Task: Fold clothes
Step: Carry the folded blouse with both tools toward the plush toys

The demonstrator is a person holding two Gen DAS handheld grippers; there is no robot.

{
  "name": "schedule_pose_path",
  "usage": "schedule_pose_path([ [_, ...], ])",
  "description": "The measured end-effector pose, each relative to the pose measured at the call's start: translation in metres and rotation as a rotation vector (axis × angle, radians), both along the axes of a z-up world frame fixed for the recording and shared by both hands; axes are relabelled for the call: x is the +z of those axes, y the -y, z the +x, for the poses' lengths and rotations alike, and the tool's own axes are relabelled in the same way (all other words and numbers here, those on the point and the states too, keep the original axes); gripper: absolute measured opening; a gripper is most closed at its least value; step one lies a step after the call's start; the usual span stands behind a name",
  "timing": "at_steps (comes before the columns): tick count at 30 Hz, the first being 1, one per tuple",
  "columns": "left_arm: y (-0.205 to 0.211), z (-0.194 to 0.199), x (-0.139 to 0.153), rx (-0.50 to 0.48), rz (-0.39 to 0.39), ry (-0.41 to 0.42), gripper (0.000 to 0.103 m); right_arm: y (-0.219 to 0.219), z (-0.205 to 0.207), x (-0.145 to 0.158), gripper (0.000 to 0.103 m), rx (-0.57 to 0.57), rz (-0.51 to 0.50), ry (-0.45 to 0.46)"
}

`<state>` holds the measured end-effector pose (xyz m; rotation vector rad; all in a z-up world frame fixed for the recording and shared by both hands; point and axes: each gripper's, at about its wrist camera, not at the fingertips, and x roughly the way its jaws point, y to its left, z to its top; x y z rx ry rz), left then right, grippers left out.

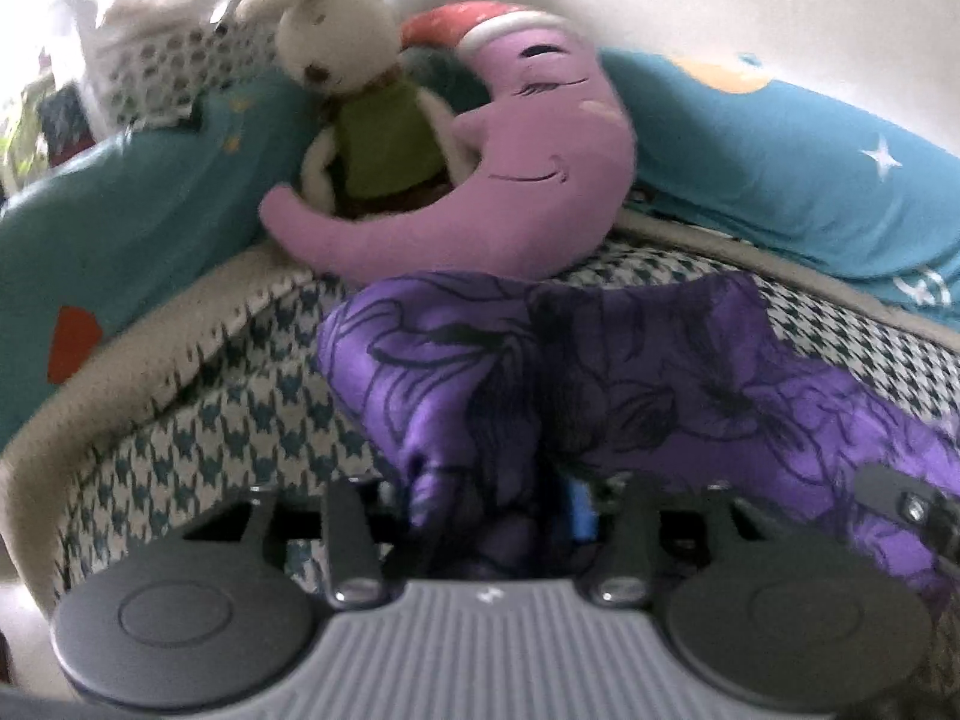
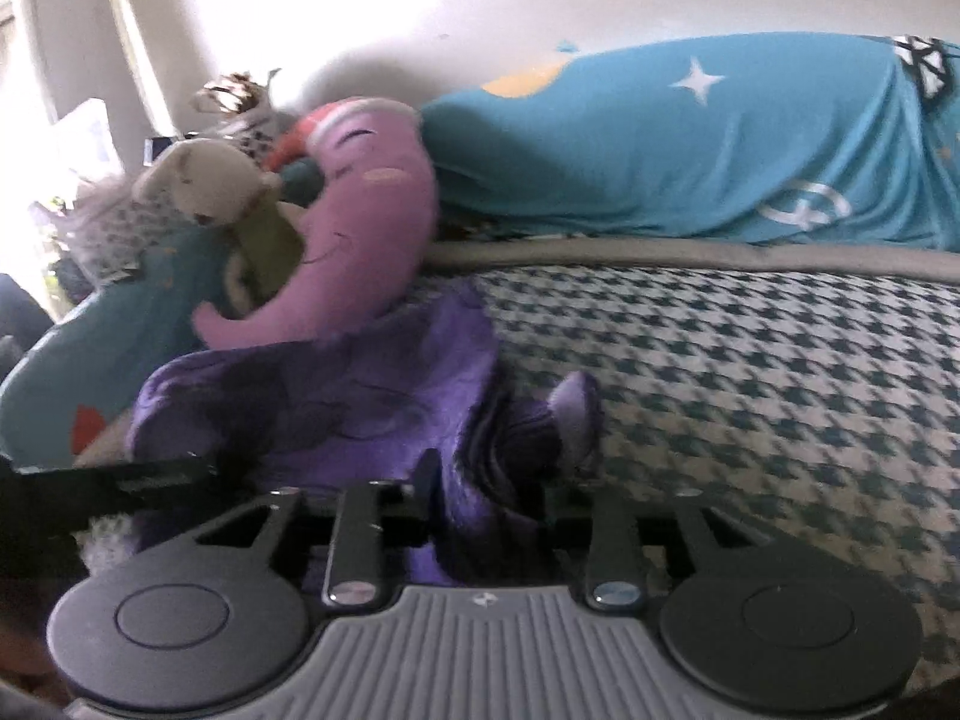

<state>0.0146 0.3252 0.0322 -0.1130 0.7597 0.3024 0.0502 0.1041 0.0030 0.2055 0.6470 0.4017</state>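
A purple garment with a dark leaf print lies bunched on the houndstooth bed cover. In the left wrist view a fold of it runs down between the fingers of my left gripper, whose jaws stand apart with small gaps beside the cloth. In the right wrist view the garment is heaped at the left. One twisted end reaches between the fingers of my right gripper, which also stand apart from it. Both grippers sit low over the bed, close side by side.
A pink moon cushion and a cream rabbit toy lean at the head of the bed, just beyond the garment. Teal pillows flank them under a white wall. Houndstooth cover stretches to the right.
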Motion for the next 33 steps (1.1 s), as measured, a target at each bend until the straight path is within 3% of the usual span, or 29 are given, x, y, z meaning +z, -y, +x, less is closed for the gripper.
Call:
schedule_pose_path([
  [3, -0.02, -0.005, 0.002, 0.045, -0.111, 0.011, 0.058, 0.013, 0.001, 0.005, 0.044, -0.031, 0.004, -0.012],
  [6, -0.039, -0.011, 0.008, 0.107, -0.161, 0.039, 0.062, 0.025, 0.001, 0.012, 0.045, -0.061, -0.012, 0.017],
  [11, -0.063, -0.021, 0.019, 0.2, -0.138, 0.102, 0.068, 0.041, -0.004, 0.027, 0.044, -0.043, 0.04, 0.061],
  [19, -0.078, -0.012, 0.009, 0.232, -0.151, 0.078, 0.068, 0.023, -0.014, 0.023, 0.044, 0.145, 0.107, 0.015],
  [23, -0.082, -0.003, -0.001, 0.244, -0.145, 0.055, 0.071, 0.008, -0.014, 0.01, 0.044, 0.208, 0.065, -0.047],
  [27, -0.088, 0.008, -0.009, 0.238, -0.15, 0.033, 0.074, -0.006, -0.009, -0.011, 0.044, 0.209, -0.061, -0.11],
  [33, -0.09, 0.017, -0.018, 0.222, -0.118, 0.009, 0.076, -0.004, -0.01, -0.014, 0.044, 0.207, -0.078, -0.114],
])
